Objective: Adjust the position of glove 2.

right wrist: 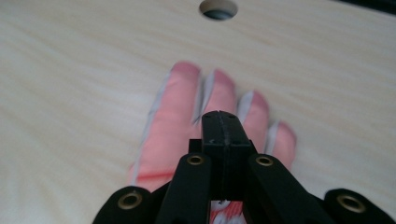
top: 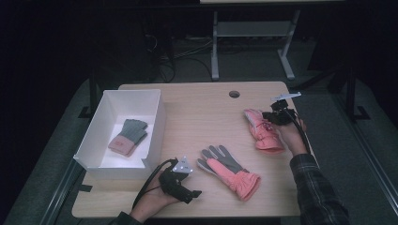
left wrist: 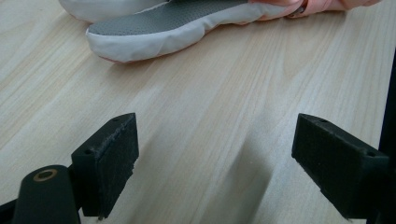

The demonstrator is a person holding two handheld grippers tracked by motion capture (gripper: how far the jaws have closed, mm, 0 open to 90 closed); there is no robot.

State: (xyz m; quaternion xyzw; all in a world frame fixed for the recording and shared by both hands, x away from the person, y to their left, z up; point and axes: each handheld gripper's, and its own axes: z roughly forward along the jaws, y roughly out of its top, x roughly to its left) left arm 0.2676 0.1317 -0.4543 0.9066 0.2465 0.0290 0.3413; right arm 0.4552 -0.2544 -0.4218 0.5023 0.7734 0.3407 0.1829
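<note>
1. Resting low over the desk (top: 197,101), the left hand-held gripper (top: 193,193) has its jaws spread wide with only bare wood between them.
2. Its black pads (left wrist: 112,161) stand well apart in the left gripper view, touching nothing.
3. Just ahead of that gripper lies a pink glove (top: 230,171), palm up, grey fingers fanned away from it; in the left gripper view its white-edged grey finger (left wrist: 163,30) lies beyond the jaws, not reached.
4. Behind and to the outer side of the left hand-held gripper sits a white box (top: 157,119), with a grey mitt (top: 130,136) lying flat inside it.
5. The right hand-held gripper (top: 272,117) has its jaws pressed together; in the right gripper view the pads (right wrist: 223,135) meet with no gap.
6. Directly under and ahead of its tips lies a second pink glove (right wrist: 187,126), back up, fingers pointing away from the gripper. Whether any fabric is pinched between the closed pads cannot be told.
7. Beyond that glove's fingertips is a round hole (right wrist: 218,8) in the desk.
</note>
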